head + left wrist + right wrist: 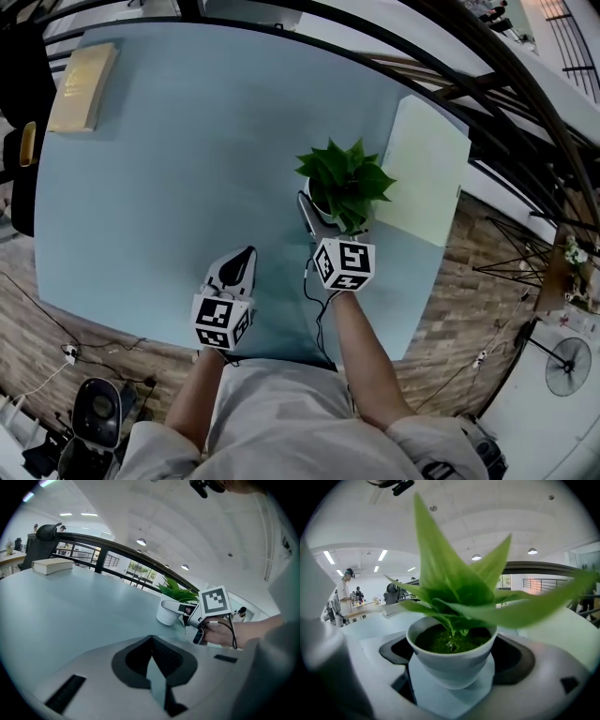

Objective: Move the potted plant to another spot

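The potted plant [345, 180], green leaves in a small white pot, stands right of the middle on the pale blue table [187, 169]. My right gripper [330, 210] reaches it from the near side and is shut on the pot, one jaw on each side. In the right gripper view the pot [452, 660] fills the space between the jaws. My left gripper [244, 257] rests lower left of the plant, shut on nothing, a hand's width from the pot. In the left gripper view its tips [153, 644] meet, with the pot [166, 613] and my right gripper [183, 610] ahead to the right.
A closed book [82, 86] lies at the table's far left corner, also seen as the book [52, 565]. A pale green sheet [427, 173] covers the table's right end just beyond the plant. Dark railings run behind the table; its near edge is at my waist.
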